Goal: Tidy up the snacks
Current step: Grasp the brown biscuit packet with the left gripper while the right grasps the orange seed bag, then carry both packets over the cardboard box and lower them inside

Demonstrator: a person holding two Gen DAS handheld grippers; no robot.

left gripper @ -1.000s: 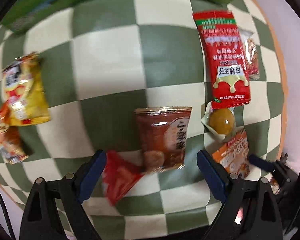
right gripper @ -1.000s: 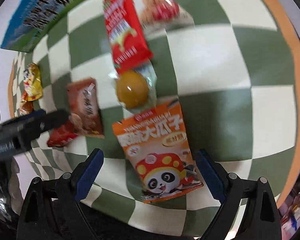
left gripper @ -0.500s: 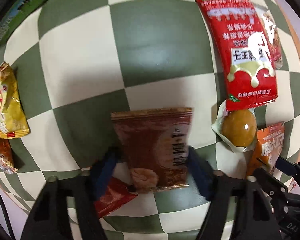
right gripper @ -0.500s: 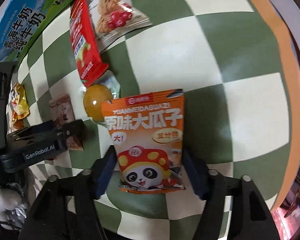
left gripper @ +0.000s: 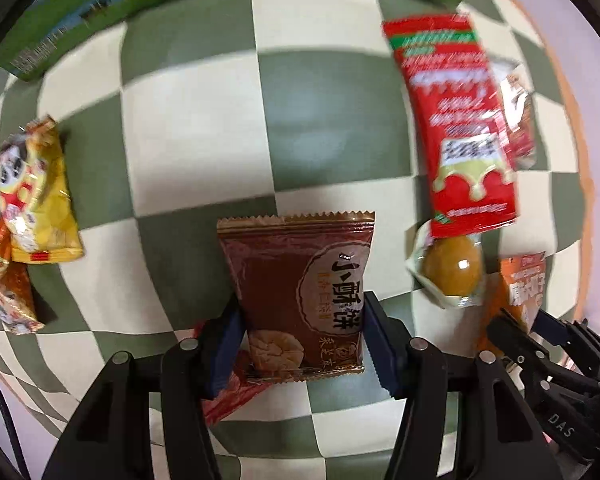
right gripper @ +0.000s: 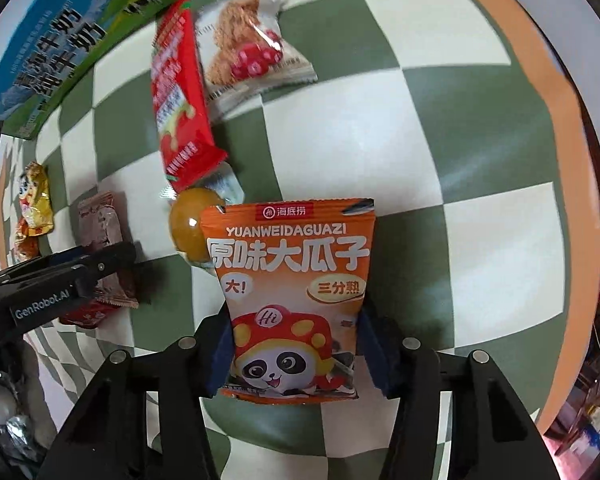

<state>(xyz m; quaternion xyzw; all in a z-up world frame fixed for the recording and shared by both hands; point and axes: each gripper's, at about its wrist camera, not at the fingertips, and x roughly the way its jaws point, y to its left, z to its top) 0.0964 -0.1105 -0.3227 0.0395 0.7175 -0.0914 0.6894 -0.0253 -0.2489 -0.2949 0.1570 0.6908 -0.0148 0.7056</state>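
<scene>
Both tools are busy at once: the left gripper [left gripper: 302, 344] has its blue pads pressed against the two sides of a brown biscuit packet [left gripper: 300, 292], and the right gripper [right gripper: 294, 354] is clamped the same way on an orange seed packet [right gripper: 292, 292]. Each packet sits upright between the jaws above the green and cream checked cloth [left gripper: 196, 148]. The sorting looks to be at an early stage, since most snacks lie loose on the cloth: a long red packet [right gripper: 180, 108] with a clear-wrapped cake [right gripper: 248, 48] beside it, a wrapped yellow egg [left gripper: 452, 266] touching the red packet's near end, a small red packet [left gripper: 228, 392] partly under the left tool, and a yellow packet [left gripper: 36, 192] overlapping an orange one [left gripper: 8, 292] at the far left. No tray or bin is visible, so where the two held packets belong cannot be told; a printed box [right gripper: 60, 36] lies along the far edge.
</scene>
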